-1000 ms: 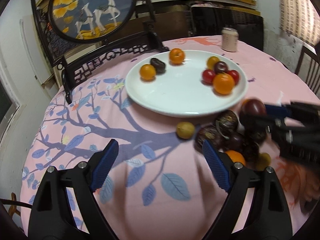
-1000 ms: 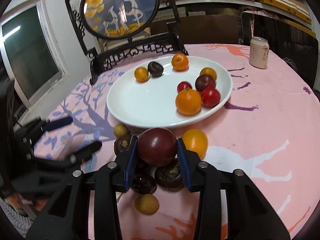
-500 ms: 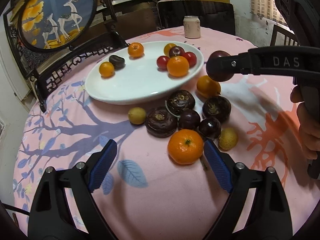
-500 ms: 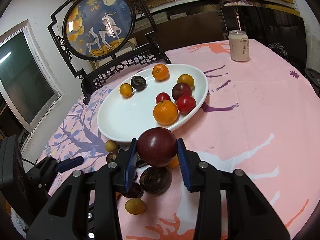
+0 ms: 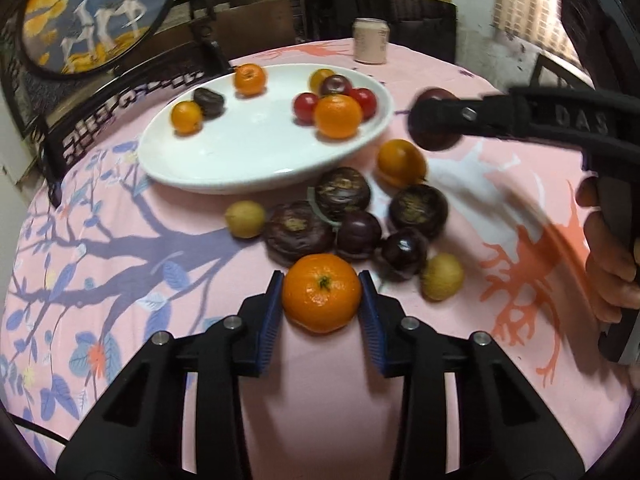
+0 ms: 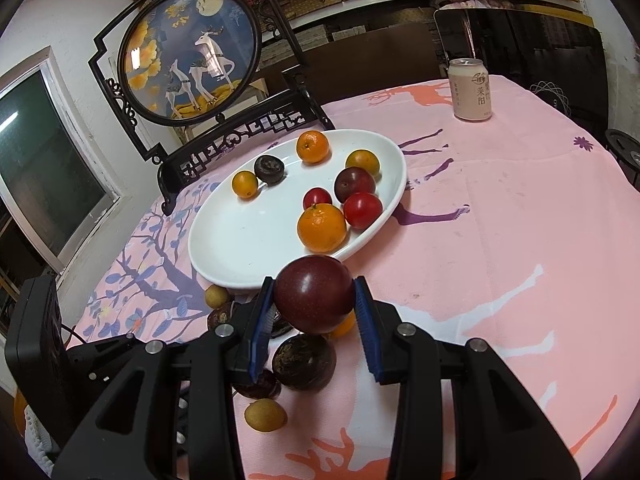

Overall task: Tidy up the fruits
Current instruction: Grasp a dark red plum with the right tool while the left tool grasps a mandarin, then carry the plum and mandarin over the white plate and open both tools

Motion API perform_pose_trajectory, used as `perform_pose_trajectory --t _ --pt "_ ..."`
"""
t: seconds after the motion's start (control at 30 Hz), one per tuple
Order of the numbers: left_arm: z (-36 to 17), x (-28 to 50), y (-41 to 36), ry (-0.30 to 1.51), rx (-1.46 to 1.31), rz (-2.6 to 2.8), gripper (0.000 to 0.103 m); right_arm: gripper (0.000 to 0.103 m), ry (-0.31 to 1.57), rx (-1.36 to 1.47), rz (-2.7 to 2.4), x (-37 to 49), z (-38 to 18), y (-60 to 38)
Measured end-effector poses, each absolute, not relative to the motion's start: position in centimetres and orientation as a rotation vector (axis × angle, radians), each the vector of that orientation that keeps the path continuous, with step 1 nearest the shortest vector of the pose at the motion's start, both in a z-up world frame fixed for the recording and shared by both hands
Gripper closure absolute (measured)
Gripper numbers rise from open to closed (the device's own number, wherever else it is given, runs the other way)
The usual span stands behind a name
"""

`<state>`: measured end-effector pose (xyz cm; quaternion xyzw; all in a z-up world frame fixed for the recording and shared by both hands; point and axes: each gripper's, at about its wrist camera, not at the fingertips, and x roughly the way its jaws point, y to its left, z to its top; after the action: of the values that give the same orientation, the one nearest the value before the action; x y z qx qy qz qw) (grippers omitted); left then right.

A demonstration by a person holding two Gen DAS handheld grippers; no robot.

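Observation:
My left gripper (image 5: 321, 303) is shut on an orange mandarin (image 5: 321, 298) that rests on the pink cloth. My right gripper (image 6: 314, 310) is shut on a dark red plum (image 6: 314, 293) and holds it in the air near the front rim of the white plate (image 6: 248, 236); it also shows in the left wrist view (image 5: 434, 124). The plate (image 5: 240, 152) holds several fruits: oranges, red plums and dark ones. A heap of dark purple fruits (image 5: 344, 216), an orange (image 5: 400, 163) and two small yellow fruits lie on the cloth in front of the plate.
A pink drink can (image 6: 470, 90) stands at the table's far side. A dark wooden stand with a round deer picture (image 6: 192, 52) stands behind the plate. A person's hand (image 5: 612, 264) holds the right gripper's handle. A window is at the left.
My left gripper has moved forward and shut on the mandarin. My right gripper has lifted the plum higher and carried it toward the plate's rim.

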<state>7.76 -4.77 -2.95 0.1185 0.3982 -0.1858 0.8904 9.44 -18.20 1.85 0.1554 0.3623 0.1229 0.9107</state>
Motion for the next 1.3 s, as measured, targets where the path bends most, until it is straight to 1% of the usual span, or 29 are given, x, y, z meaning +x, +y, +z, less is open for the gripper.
perform_pose_trajectory --t 0.17,0.3,0.37,0.57,0.73,0.77,0.8,0.83,1.03,1.1,1.17,1.23,1.3 --pt "0.1 8.2 -2.5 0.732 0.184 -0.301 0.065 0.063 0.707 0.340 0.231 9.1 2.4 -18.9" --pt "2.8 11.4 -1.4 0.699 0.115 -0.253 0.065 0.063 0.672 0.331 0.229 9.0 3.0 -18.9" --pt "3.3 13.3 -1.4 0.702 0.103 -0.234 0.065 0.063 0.662 0.323 0.241 9.3 3.2 -18.5" --pt "2.5 18.3 -1.7 0.724 0.121 -0.159 0.065 0.063 0.688 0.214 0.290 13.1 3.7 -14.4" --pt "0.7 21.4 -0.9 0.794 0.084 -0.154 0.064 0.063 0.757 0.116 0.309 15.6 2.0 -11.5" --pt "0.5 21.8 -0.8 0.802 0.075 -0.153 0.059 0.063 0.770 0.107 0.309 15.8 1.7 -11.4" --pt "0.4 22.0 -0.7 0.803 0.060 -0.151 0.043 0.062 0.776 0.103 0.313 16.0 1.4 -11.5" --pt "0.4 21.9 -0.6 0.793 0.045 -0.152 0.035 0.062 0.770 0.107 0.312 15.9 1.4 -11.7" --pt "1.5 20.7 0.2 0.756 0.025 -0.146 0.033 0.062 0.698 0.161 0.312 14.6 2.8 -13.3" --pt "1.4 20.1 0.6 0.758 0.028 -0.127 0.033 0.051 0.687 0.161 0.300 14.0 3.2 -13.7" --pt "1.3 19.1 1.0 0.760 0.038 -0.116 0.033 0.046 0.665 0.171 0.279 13.0 3.4 -14.5" --pt "1.3 17.9 1.3 0.758 0.047 -0.108 0.033 0.045 0.649 0.183 0.252 12.0 3.6 -15.4" --pt "1.2 16.7 1.7 0.755 0.048 -0.101 0.028 0.043 0.644 0.202 0.242 11.1 3.6 -16.1"
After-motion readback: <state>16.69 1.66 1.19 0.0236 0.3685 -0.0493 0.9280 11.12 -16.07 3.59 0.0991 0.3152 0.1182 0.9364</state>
